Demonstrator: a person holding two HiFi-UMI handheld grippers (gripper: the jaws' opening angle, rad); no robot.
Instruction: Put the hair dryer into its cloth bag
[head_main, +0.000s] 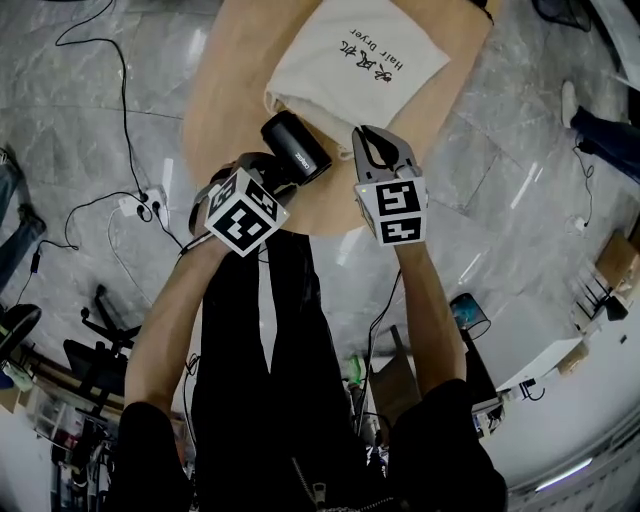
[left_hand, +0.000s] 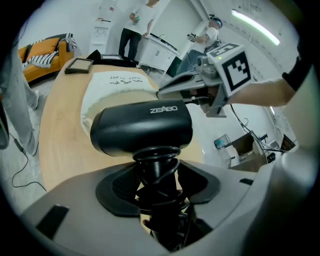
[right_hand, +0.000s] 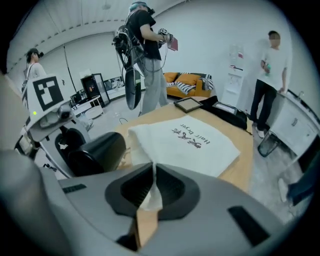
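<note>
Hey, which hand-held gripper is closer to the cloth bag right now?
Right. The right hand-held gripper is shut on the near edge of the cloth bag, touching it. The left hand-held gripper clamps the hair dryer by its handle, set back from the bag.

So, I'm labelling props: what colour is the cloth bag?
The cloth bag is off-white with dark lettering, clearest in the right gripper view.

The table (head_main: 225, 110) is light wood, smooth and matt. On it, the cloth bag (head_main: 355, 65) is off-white woven cloth, matt and a little creased. At the table's near edge, the hair dryer (head_main: 296, 146) is black plastic with a soft sheen. Around the table, the floor (head_main: 60, 120) is grey marble-like stone, glossy. The left gripper (left_hand: 159, 180) and right gripper (right_hand: 152, 187) are matt grey plastic with black ribbed pads (right_hand: 134, 189).
</note>
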